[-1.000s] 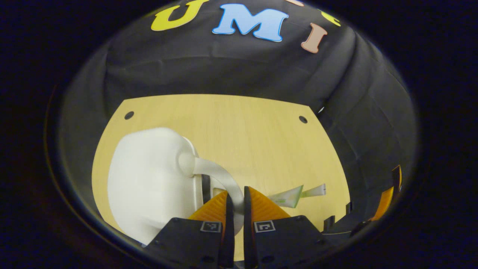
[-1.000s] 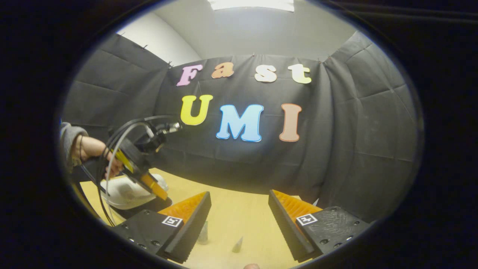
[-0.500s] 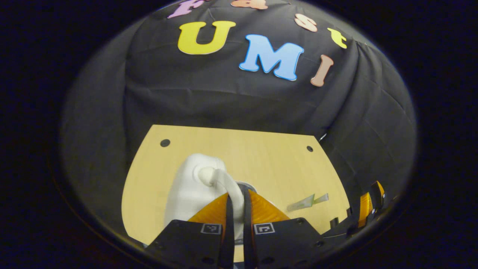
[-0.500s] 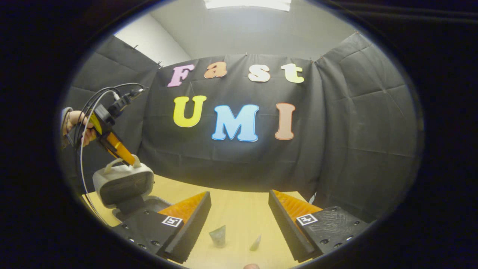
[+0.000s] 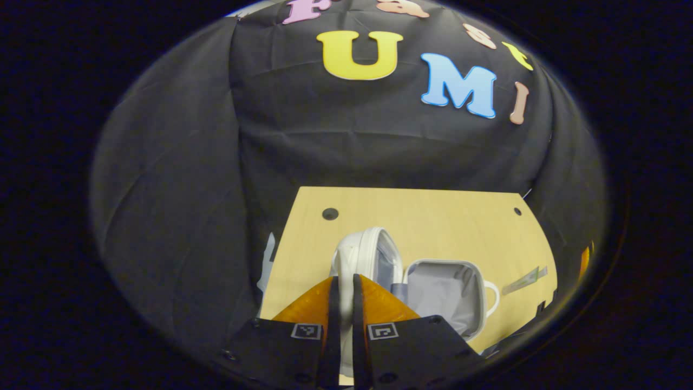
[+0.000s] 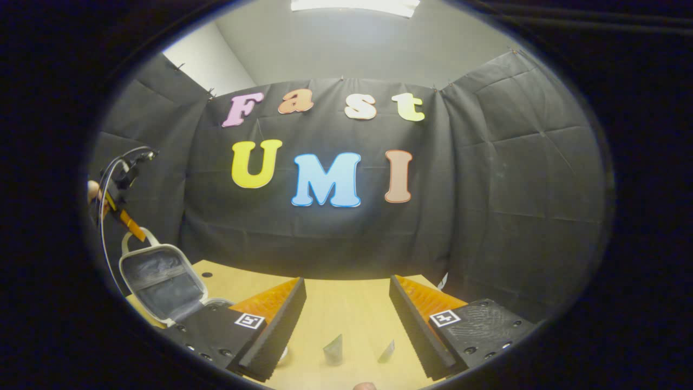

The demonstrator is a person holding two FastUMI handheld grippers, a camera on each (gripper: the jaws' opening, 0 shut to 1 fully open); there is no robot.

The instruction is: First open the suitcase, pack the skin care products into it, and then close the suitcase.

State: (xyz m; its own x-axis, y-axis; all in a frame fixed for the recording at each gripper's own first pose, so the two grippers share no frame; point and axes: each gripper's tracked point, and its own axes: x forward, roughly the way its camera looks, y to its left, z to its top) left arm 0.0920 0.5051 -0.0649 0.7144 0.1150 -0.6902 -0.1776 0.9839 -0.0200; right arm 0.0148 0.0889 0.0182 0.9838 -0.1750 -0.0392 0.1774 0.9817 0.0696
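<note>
Both fingers of my left gripper clenched the lid handle above the suitcase; swinging gently seemed advisable, right gripper released.

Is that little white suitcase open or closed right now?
Open. The suitcase lies with its grey lining showing, and its lid stands raised, held up by its handle in the left gripper.

1. The tabletop is light wood with dark round holes near its far corners.
2. An open white suitcase lies on it.
3. Two small tubes stand near the front.
</note>
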